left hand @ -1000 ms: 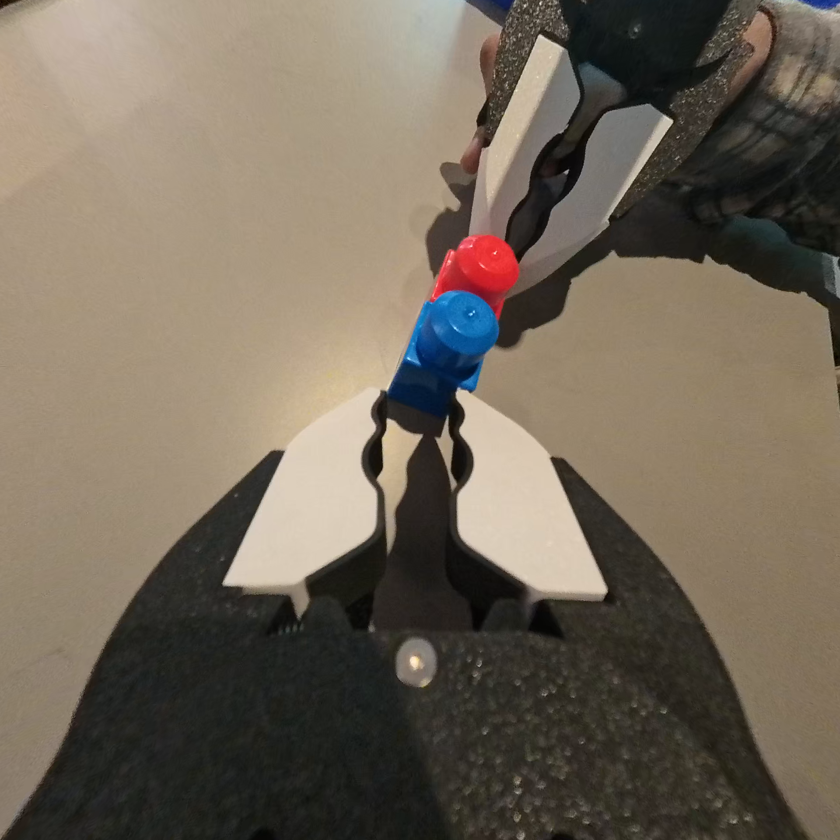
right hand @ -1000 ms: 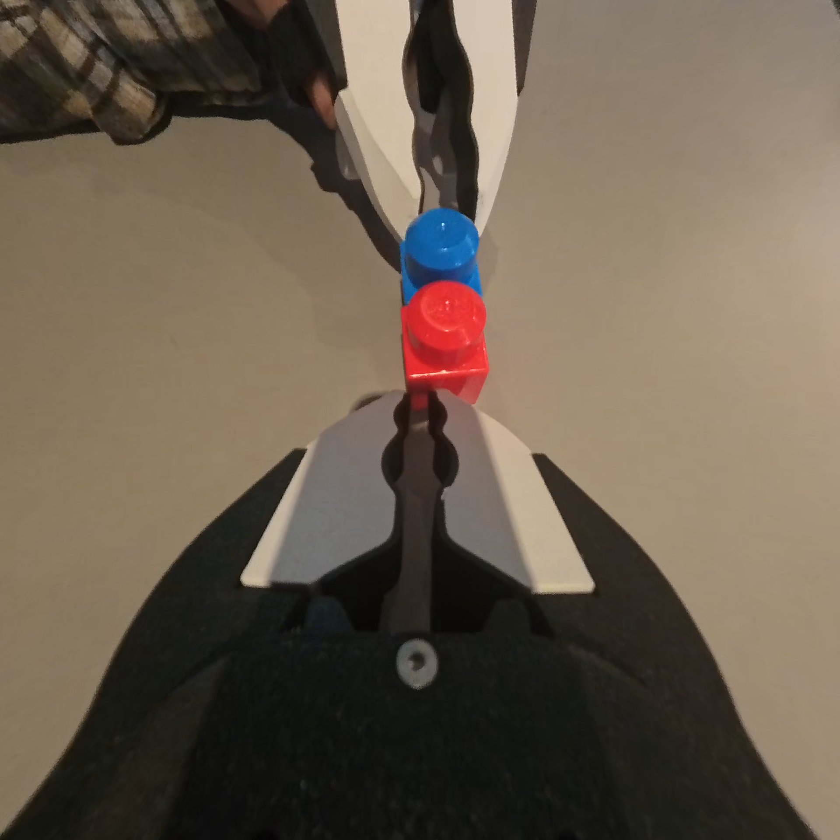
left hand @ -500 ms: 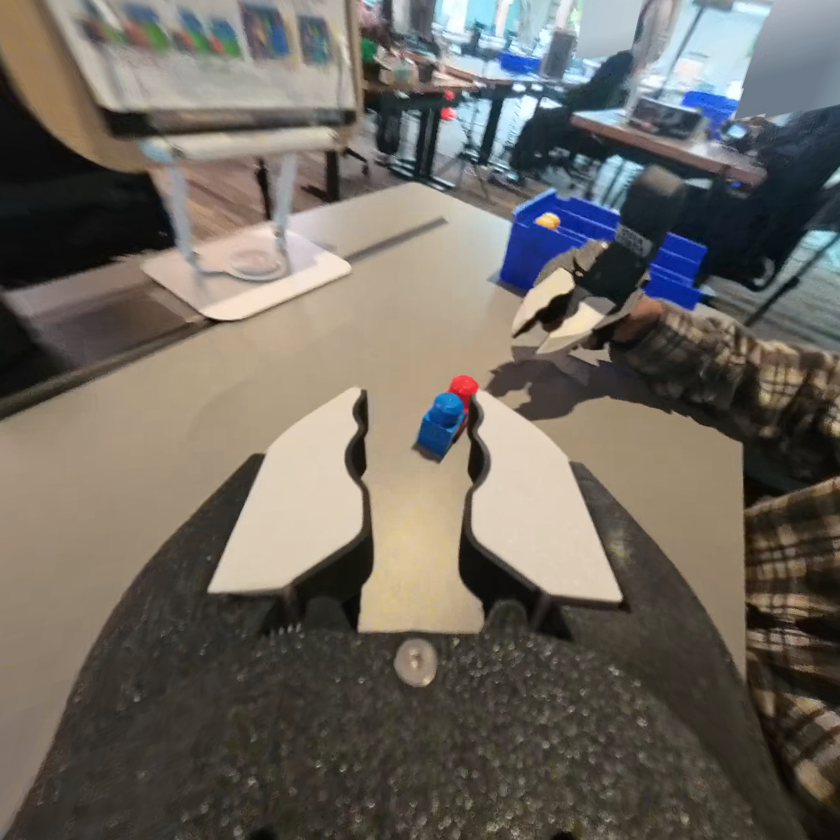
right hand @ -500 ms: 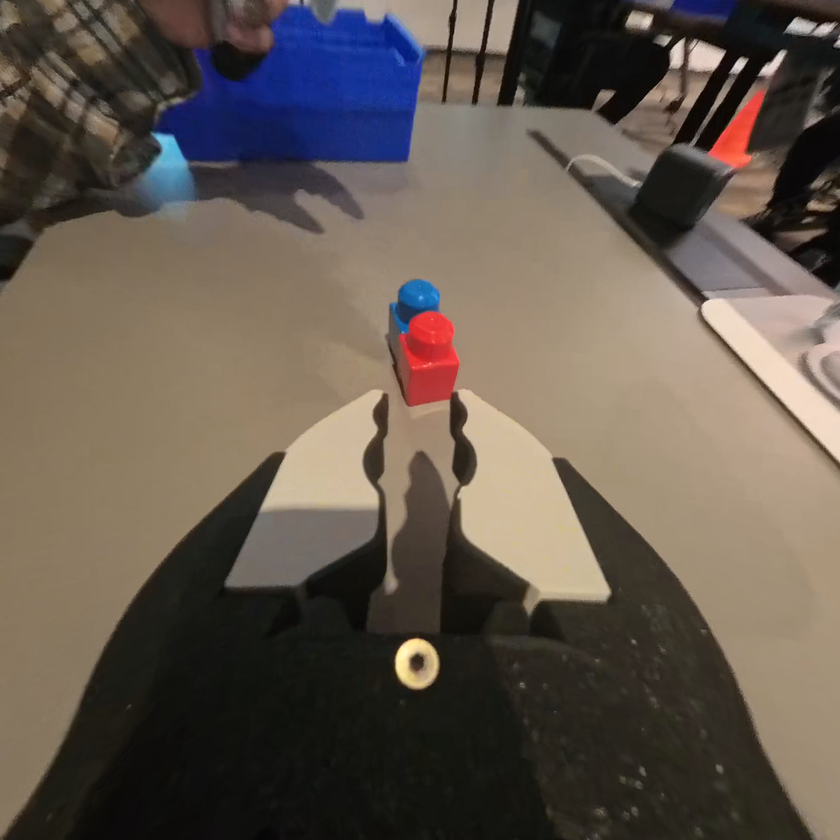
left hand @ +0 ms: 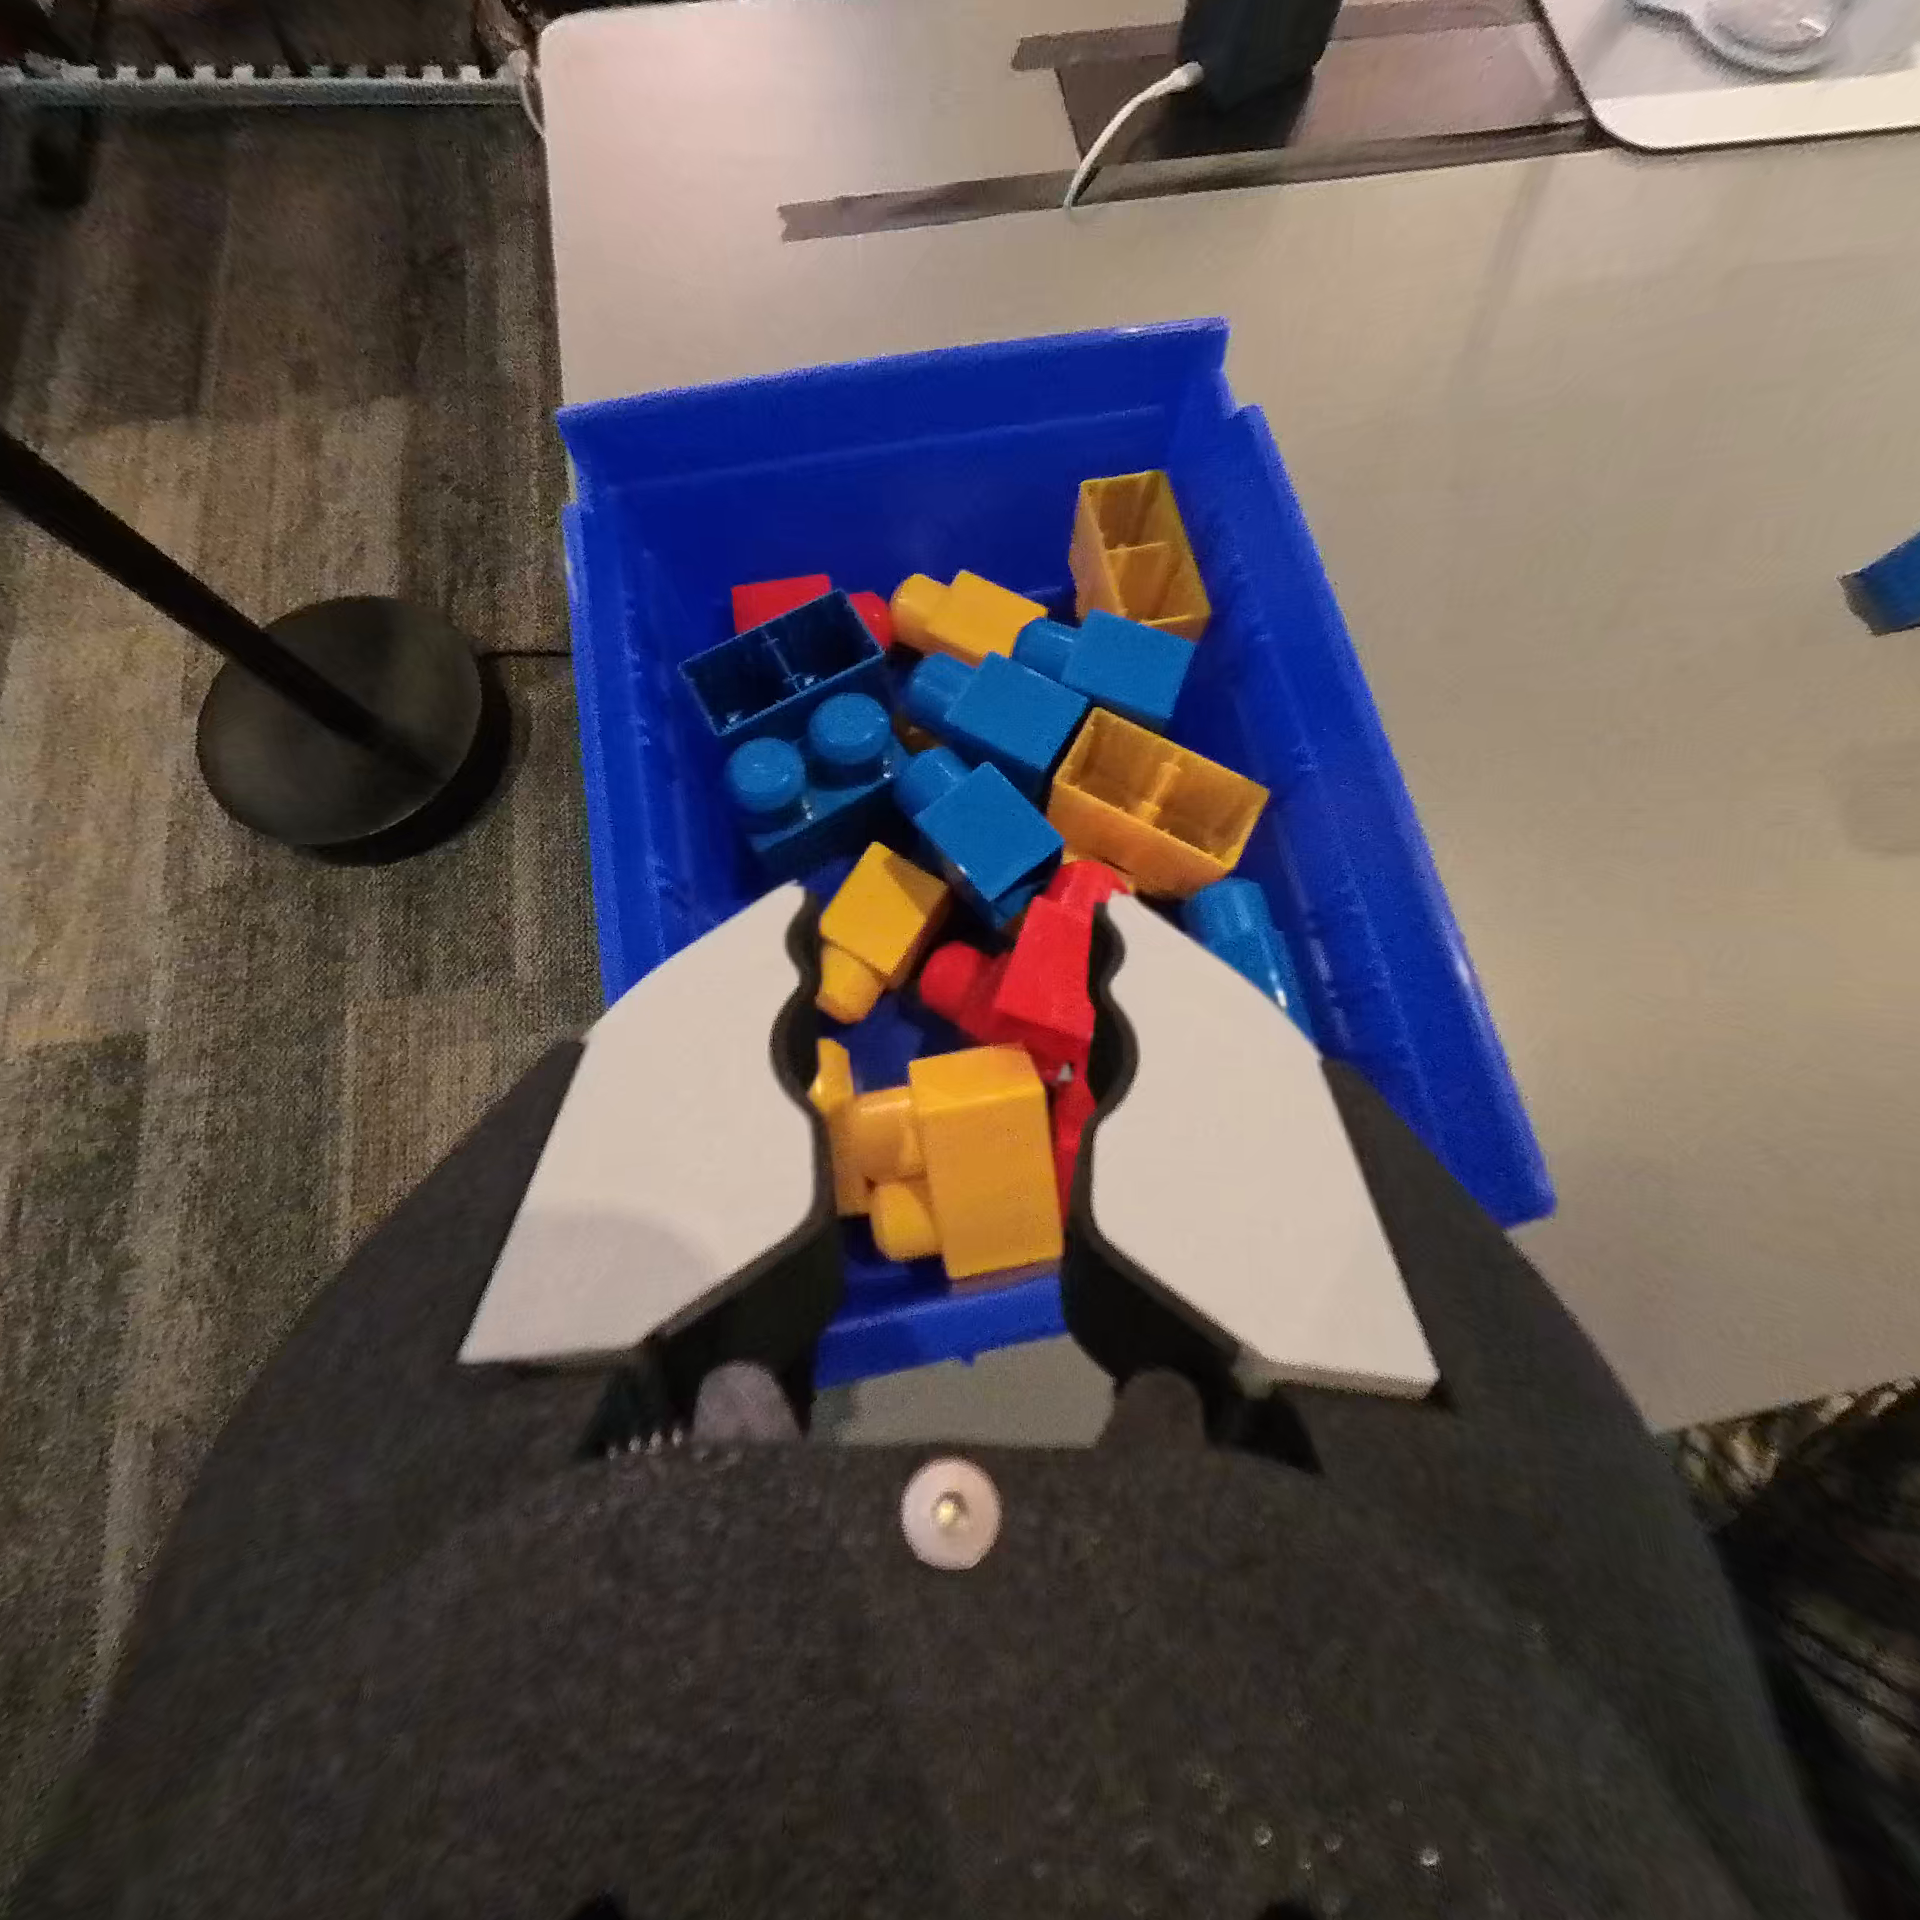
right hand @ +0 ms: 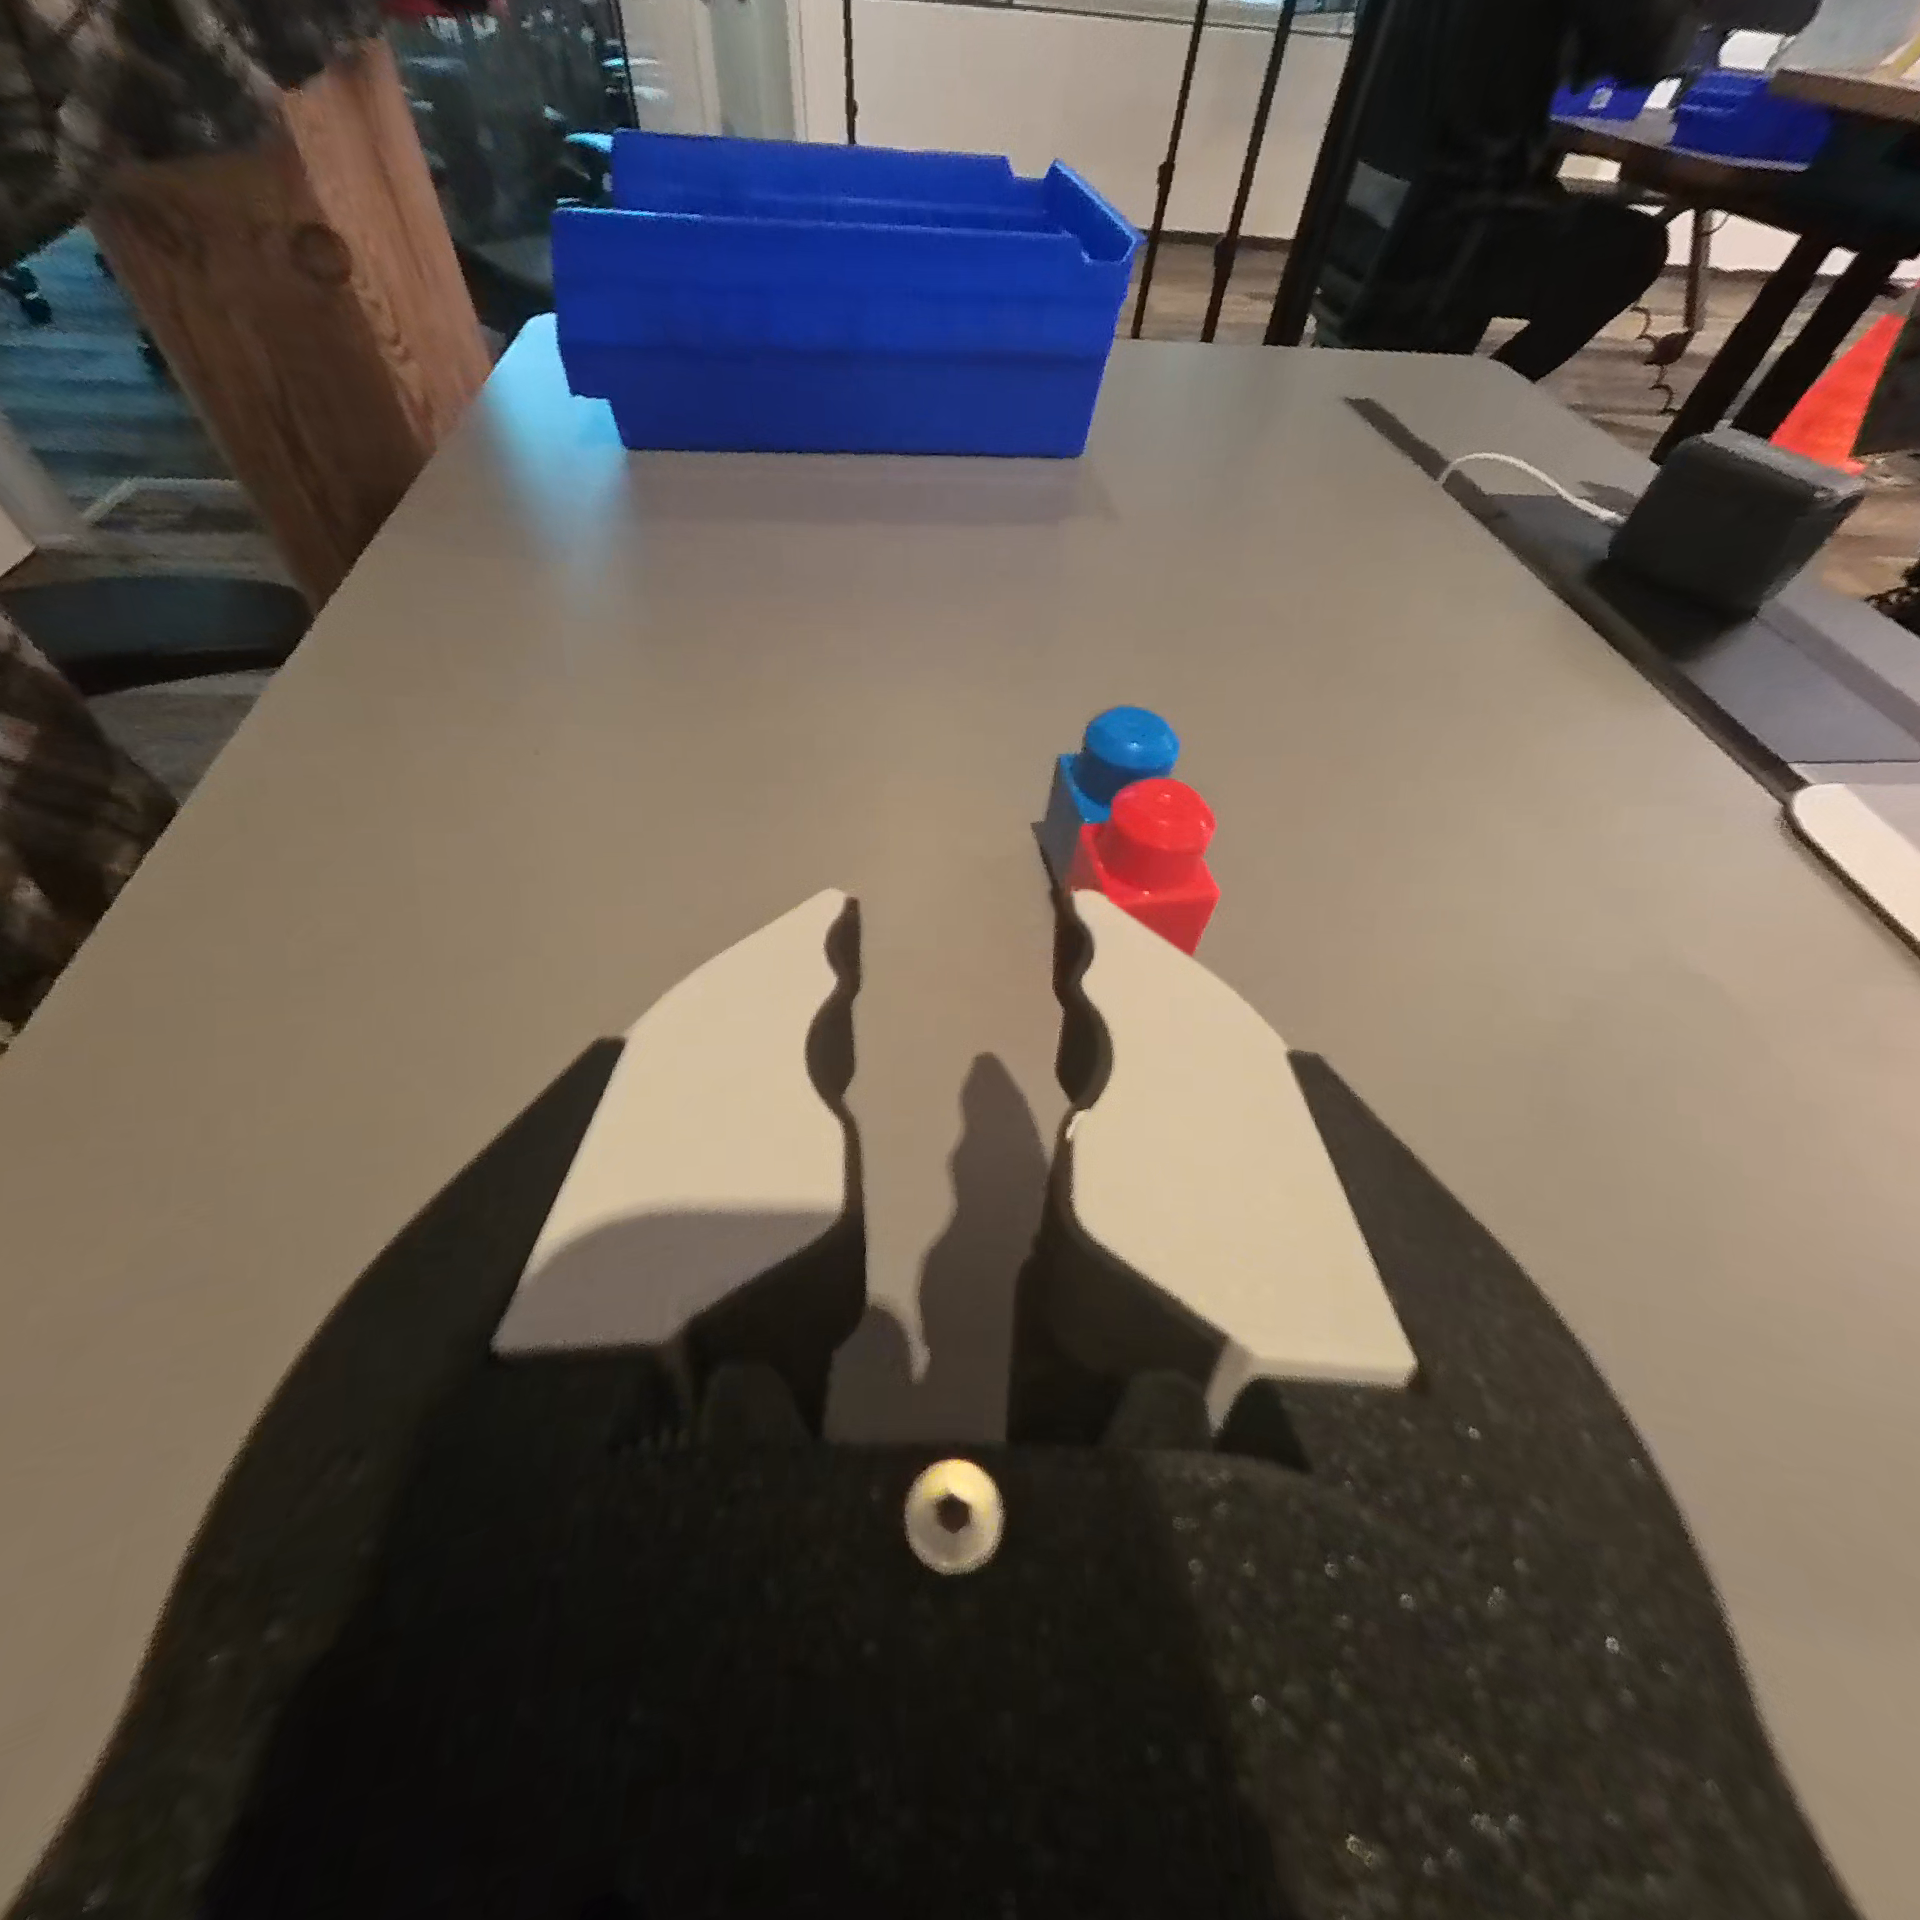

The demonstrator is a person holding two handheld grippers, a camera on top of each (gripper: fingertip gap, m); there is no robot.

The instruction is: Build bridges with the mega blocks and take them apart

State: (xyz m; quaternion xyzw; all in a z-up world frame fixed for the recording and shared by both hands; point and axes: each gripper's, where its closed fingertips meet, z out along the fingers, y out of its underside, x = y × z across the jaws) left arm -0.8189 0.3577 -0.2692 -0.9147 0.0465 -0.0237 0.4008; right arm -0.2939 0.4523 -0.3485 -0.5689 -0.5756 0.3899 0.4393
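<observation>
In the left wrist view my left gripper (left hand: 951, 914) is open and empty, held above a blue bin (left hand: 1340, 831) with several loose yellow, blue and red mega blocks. A yellow block (left hand: 977, 1153) and a red block (left hand: 1049, 966) lie between its fingers, lower down in the bin. In the right wrist view my right gripper (right hand: 956, 914) is open and empty above the grey table (right hand: 623, 727). A red block (right hand: 1158, 868) and a blue block (right hand: 1112, 769) stand side by side, touching, just right of its right fingertip.
The blue bin (right hand: 842, 301) stands at the table's far end in the right wrist view. A dark grey box (right hand: 1730, 530) with a white cable sits at the right edge. A black stand base (left hand: 343, 717) is on the floor left of the bin. The left gripper's tips are roughly 55 cm from the right gripper's.
My left gripper has swung away from the two blocks to above the bin and looks down into it. My right gripper has backed off and shifted left of the red block.
</observation>
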